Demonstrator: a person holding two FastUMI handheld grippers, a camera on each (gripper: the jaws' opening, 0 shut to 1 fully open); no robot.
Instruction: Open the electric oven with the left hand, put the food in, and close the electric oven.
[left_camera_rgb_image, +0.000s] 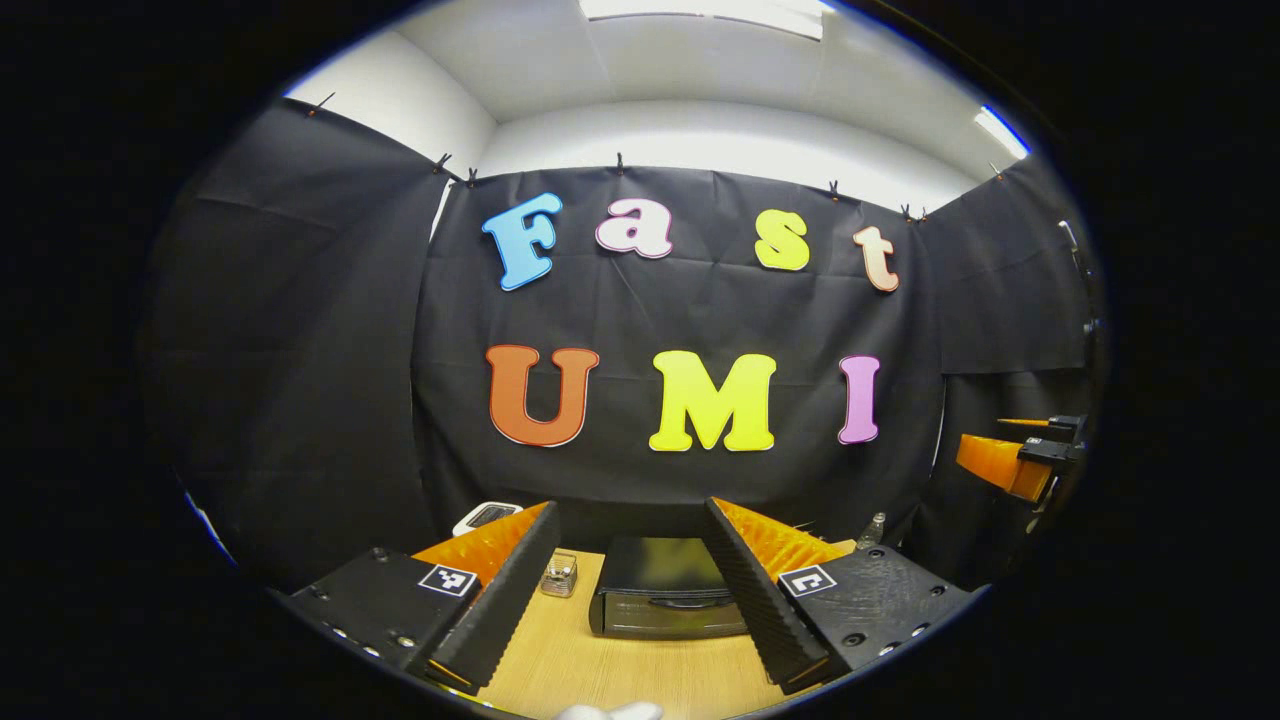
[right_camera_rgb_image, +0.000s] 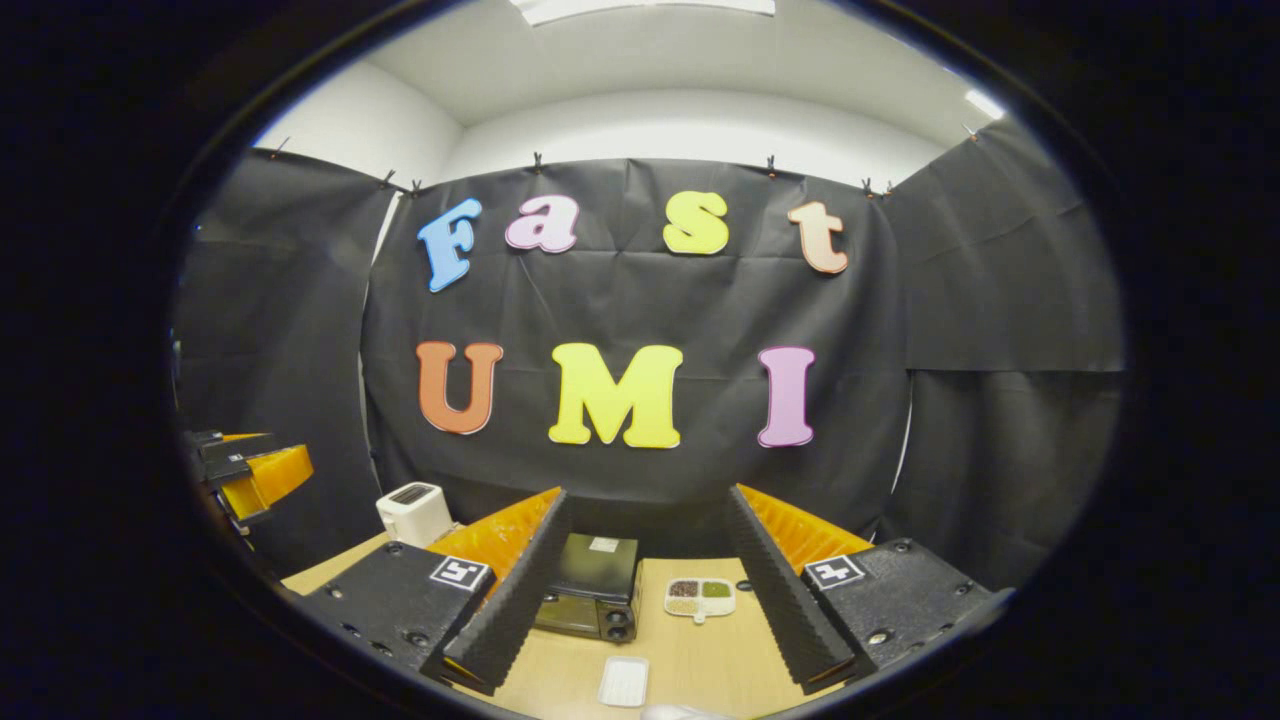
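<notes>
Both grippers, left (left_camera_rgb_image: 632, 580) and right (right_camera_rgb_image: 645, 580), gape empty over wooden table (left_camera_rgb_image: 640, 670). Boxy black oven (left_camera_rgb_image: 665, 598) half-hidden by ribbed fingers (left_camera_rgb_image: 505, 600); food tray (right_camera_rgb_image: 700, 597) blurry.

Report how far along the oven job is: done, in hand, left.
Done: nothing; the black electric oven on the wooden table has its door shut. In hand: nothing. The left hand-held gripper and the right hand-held gripper are both open and empty, above the table. Left: open the door, put in food, perhaps from the white rectangular tray, and close it.
</notes>
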